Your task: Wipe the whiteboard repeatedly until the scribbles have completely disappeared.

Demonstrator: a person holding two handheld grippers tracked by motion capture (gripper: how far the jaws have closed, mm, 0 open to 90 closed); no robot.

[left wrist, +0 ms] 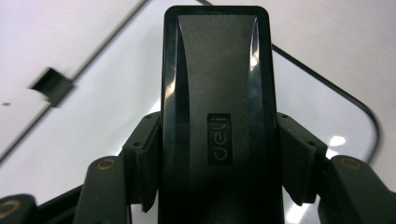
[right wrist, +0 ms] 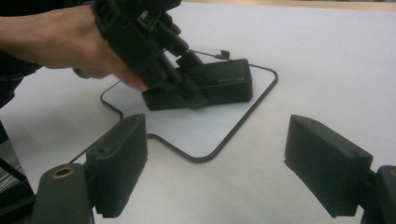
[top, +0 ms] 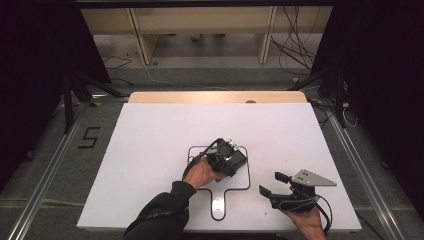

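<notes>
A black block-shaped object marked "deli" [left wrist: 217,93] rests on a small white paddle-shaped board with a black rim [top: 219,201]. My left gripper [top: 227,159] is shut on it, a pad pressed to each long side [left wrist: 149,158]. In the right gripper view the same block [right wrist: 224,86] lies tilted on the board [right wrist: 205,130], with the left gripper [right wrist: 187,88] and the hand gripping it from the left. My right gripper [top: 271,183] hovers open near the table's front right, its pads [right wrist: 116,163] wide apart with nothing between them.
The white table top [top: 150,150] has a wooden strip [top: 215,97] along its far edge. A small black piece [left wrist: 51,86] lies just beyond the board. Cables [top: 295,45] and a "5" mark [top: 89,137] are on the floor.
</notes>
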